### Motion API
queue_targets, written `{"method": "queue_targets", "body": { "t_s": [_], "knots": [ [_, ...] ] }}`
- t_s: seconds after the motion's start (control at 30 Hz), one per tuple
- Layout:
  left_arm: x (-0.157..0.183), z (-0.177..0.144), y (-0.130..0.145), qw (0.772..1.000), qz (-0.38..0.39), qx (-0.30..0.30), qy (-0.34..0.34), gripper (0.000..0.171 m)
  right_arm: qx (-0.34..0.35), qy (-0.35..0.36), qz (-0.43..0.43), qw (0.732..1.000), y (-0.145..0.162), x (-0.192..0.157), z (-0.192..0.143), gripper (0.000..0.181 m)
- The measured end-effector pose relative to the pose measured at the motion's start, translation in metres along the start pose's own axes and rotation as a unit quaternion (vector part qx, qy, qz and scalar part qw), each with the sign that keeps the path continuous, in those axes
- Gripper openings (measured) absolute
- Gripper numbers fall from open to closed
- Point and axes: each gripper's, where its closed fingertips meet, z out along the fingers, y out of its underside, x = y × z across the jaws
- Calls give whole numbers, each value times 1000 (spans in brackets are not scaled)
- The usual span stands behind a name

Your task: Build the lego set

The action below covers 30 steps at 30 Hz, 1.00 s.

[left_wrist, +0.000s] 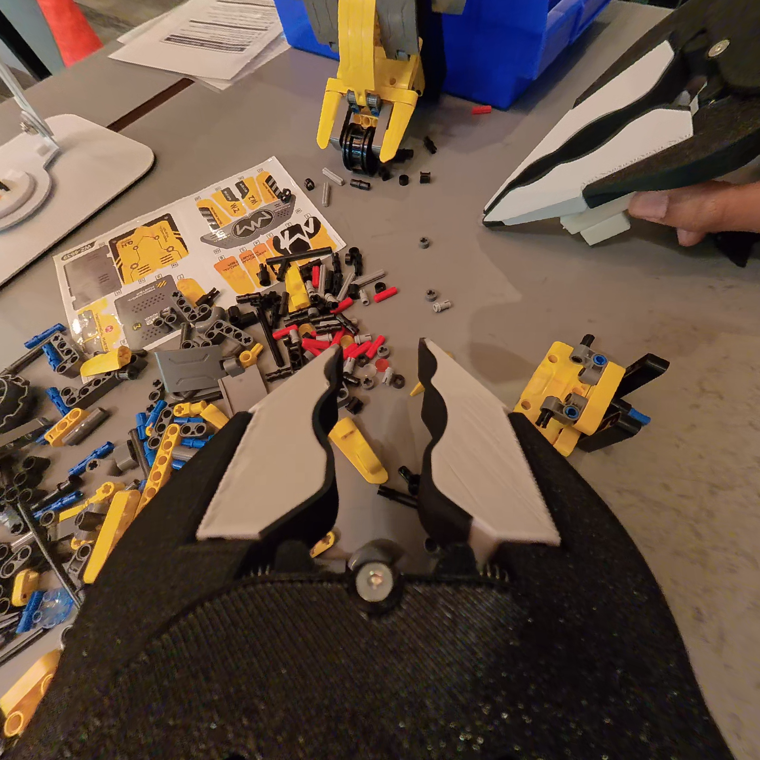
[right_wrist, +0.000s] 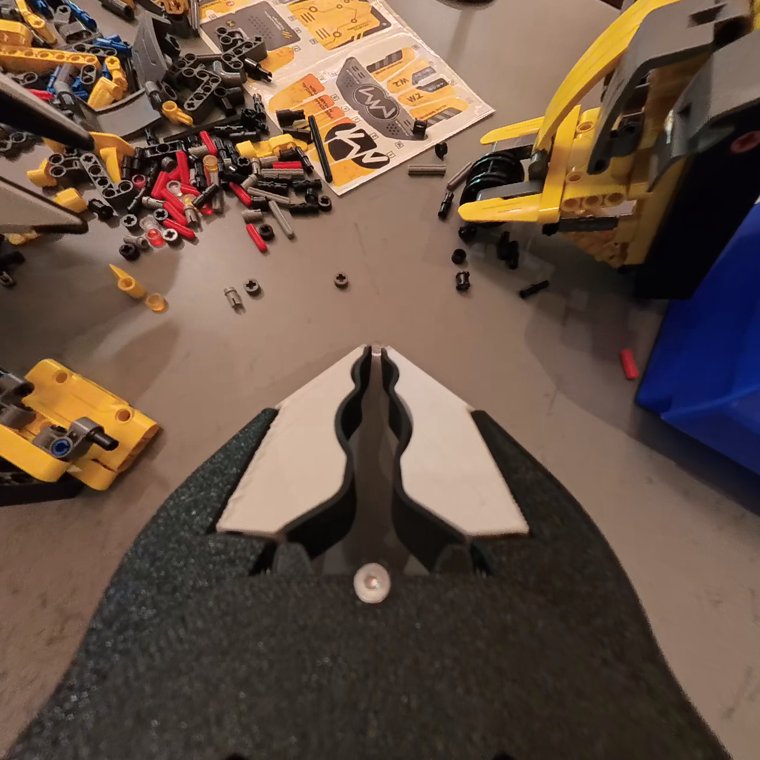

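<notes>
My left gripper (left_wrist: 380, 346) is open and empty, low over a heap of small red, black and grey pins (left_wrist: 329, 329); a yellow curved piece (left_wrist: 357, 450) lies between its fingers. My right gripper (right_wrist: 372, 348) is shut with nothing seen in it, over bare grey table; a small grey bush (right_wrist: 340, 279) lies just ahead. It also shows in the left wrist view (left_wrist: 489, 218), held by a hand (left_wrist: 678, 209). A small yellow sub-assembly (left_wrist: 575, 395) lies right of the left gripper and shows in the right wrist view (right_wrist: 74, 423).
A half-built yellow and grey model (left_wrist: 370, 103) (right_wrist: 575, 164) stands against a blue bin (left_wrist: 493, 53) (right_wrist: 707, 370). A sticker sheet (left_wrist: 197, 255) (right_wrist: 370, 103), loose beams (left_wrist: 103, 432), papers (left_wrist: 205, 37) and a white stand base (left_wrist: 61, 177) lie around. A red pin (right_wrist: 629, 364) lies by the bin. The tips of one gripper are about 15 cm away from the tips of the other. The small grey bush (right_wrist: 340, 279) sits 4 cm or so from the ends of my right fingers. It turns up in the left wrist view (left_wrist: 423, 241) as well.
</notes>
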Motion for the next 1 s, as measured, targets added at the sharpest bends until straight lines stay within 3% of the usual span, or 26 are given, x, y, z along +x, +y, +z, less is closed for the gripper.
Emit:
{"method": "queue_targets", "body": {
  "t_s": [0.73,0.9,1.0],
  "knots": [
    [-7,-7,-6,1000,-15,18,-11,35,22,-38,-12,999,-15,-19,6,0],
    [-7,-8,-7,1000,-16,21,-7,35,56,-47,72,995,-22,-1,-1,24],
    [-8,-8,-8,999,-40,26,4,33,111,-85,153,978,-29,12,-15,24]
  ]
}}
